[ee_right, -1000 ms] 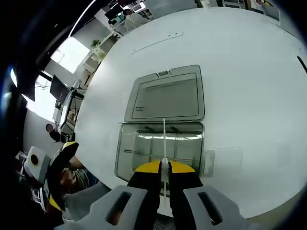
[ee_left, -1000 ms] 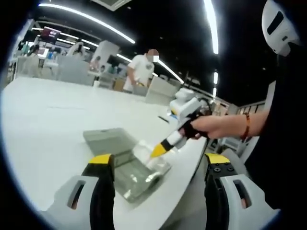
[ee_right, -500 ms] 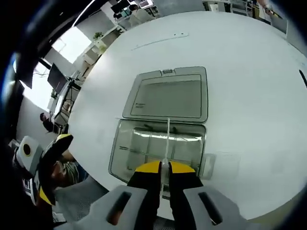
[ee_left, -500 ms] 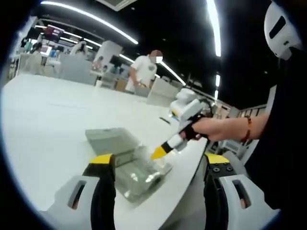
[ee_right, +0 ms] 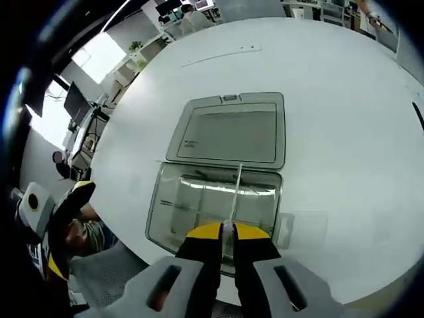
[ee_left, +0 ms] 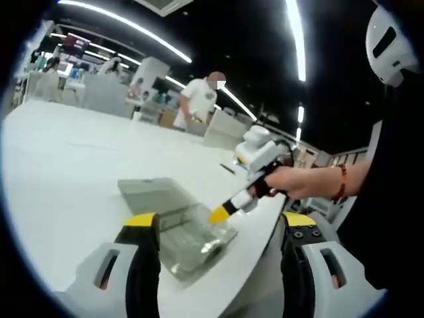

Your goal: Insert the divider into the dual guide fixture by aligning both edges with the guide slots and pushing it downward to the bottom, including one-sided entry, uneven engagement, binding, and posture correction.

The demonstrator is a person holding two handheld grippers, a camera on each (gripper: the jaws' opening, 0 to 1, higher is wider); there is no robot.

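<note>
Divider (ee_right: pixel 233 199): thin clear plastic panel, pinched by its near edge in the closed right gripper (ee_right: pixel 225 232), standing edge-on above the open clear box (ee_right: pixel 215 202).

Left gripper (ee_left: pixel 215 225) spread wide, holding nothing, well back from the box. Panel likely light, stiff but flexible, slick; best held at mid top edge. Grey hinged lid (ee_right: pixel 228 132) lies flat behind on the white table (ee_right: pixel 331 99). Slot engagement cannot be told.

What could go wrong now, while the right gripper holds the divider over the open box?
1. The right gripper pinches the thin divider at one end only, so it may tilt and bind.
2. The clear box sits near the table edge; the left gripper, open, does not steady it, so pushing might shift it.
</note>
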